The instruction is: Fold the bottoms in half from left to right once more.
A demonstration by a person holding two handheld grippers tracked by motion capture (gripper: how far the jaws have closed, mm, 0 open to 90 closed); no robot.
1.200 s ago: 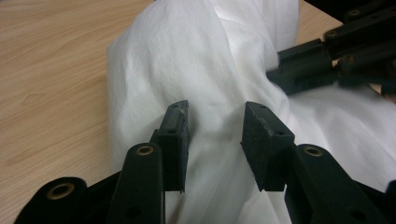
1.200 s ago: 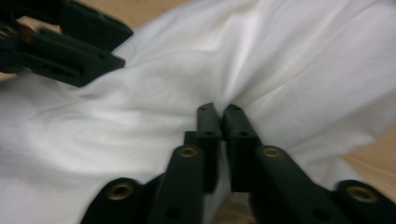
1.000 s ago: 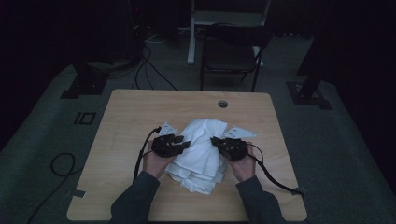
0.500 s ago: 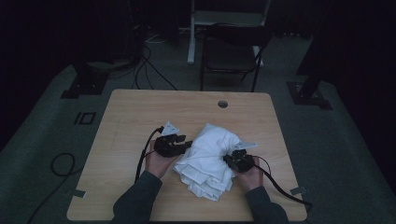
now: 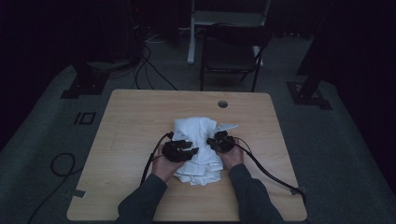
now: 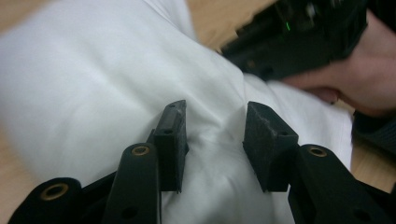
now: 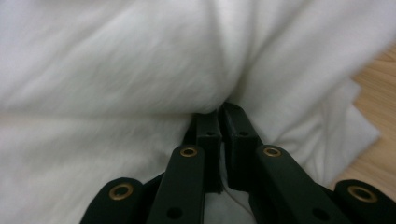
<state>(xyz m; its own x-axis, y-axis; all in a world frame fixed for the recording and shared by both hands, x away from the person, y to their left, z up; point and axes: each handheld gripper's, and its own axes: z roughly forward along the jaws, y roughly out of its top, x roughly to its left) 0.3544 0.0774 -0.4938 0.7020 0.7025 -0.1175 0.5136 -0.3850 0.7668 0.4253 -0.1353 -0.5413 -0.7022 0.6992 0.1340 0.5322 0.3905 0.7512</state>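
Observation:
A crumpled white cloth [image 5: 198,133] lies heaped in the middle of the wooden table [image 5: 135,126]. My left gripper [image 5: 190,150] rests on the cloth's left side. In the left gripper view its jaws stand partly apart, shut [image 6: 212,135] on a thick puckered fold of the white cloth [image 6: 93,84]. My right gripper [image 5: 213,142] is at the cloth's right side. In the right gripper view its jaws [image 7: 223,116] are almost together and have just eased open a little, and creases in the cloth [image 7: 116,60] run in to their tips. The right gripper [image 6: 299,37] and the hand holding it appear beyond the fold.
A round cable hole [image 5: 222,103] sits near the table's far edge. A dark chair [image 5: 233,51] stands just beyond the table. The grippers' cables [image 5: 268,172] trail over the near part of the tabletop. More cable [image 5: 60,163] loops on the floor at the left.
The right gripper dipped toward the near edge, then came back to the cloth's right side. The cloth went from a wide spread to a narrower heap. The left gripper shifted slightly right.

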